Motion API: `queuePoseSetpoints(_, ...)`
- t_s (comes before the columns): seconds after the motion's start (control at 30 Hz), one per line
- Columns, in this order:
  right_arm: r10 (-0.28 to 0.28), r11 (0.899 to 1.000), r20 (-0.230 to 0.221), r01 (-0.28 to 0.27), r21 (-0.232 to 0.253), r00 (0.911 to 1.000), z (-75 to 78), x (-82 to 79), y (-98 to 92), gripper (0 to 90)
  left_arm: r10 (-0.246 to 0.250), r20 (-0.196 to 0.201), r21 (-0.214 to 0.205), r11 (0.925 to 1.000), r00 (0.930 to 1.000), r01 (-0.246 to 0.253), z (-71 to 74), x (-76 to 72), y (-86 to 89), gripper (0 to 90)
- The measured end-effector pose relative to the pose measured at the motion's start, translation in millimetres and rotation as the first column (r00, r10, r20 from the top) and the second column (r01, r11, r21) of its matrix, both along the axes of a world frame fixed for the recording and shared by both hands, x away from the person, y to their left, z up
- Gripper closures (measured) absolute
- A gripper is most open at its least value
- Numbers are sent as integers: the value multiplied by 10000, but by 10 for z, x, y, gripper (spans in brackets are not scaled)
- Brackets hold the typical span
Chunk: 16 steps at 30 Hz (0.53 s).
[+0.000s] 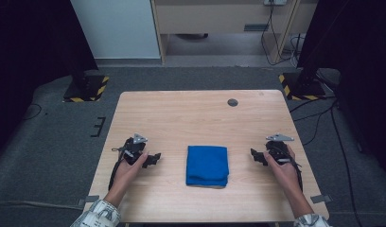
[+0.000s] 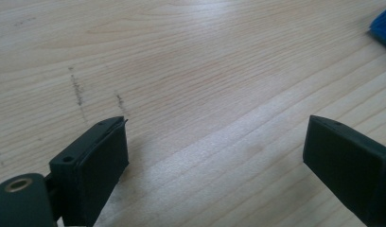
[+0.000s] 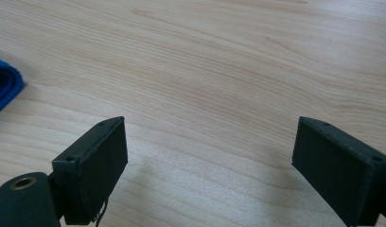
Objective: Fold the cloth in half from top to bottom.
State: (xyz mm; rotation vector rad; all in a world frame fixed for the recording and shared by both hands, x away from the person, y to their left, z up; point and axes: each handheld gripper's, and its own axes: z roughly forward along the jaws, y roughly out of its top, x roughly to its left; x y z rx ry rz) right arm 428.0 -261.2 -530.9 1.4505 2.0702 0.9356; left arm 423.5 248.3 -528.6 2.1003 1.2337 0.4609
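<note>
Plainly unlabelled blue cloth (image 1: 207, 165) (folded) on table (image 1: 181, 113).

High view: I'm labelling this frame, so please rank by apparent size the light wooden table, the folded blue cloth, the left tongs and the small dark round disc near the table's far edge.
1. Light wooden table
2. Folded blue cloth
3. Left tongs
4. Small dark round disc

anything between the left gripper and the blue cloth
Nothing: in the high view, only bare table separates the left gripper from the folded blue cloth.
</note>
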Motion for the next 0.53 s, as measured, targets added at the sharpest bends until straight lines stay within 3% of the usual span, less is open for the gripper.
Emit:
queuePoseSetpoints(0.27,-268,9990,-182,261,-356,9995,-83,42,26,73,406,93,261,9988,9991,-409,-50,3,2,62)
queuePoseSetpoints(0.4,-236,9991,-284,225,-368,9993,-87,51,50,43,368,363,132,9992,9987,-373,-87,-17,0,29)
queuePoseSetpoints(0.53,-269,9989,-301,257,-388,9992,-88,52,58,31,343,355,135,9993,9988,-348,-87,-16,0,22)
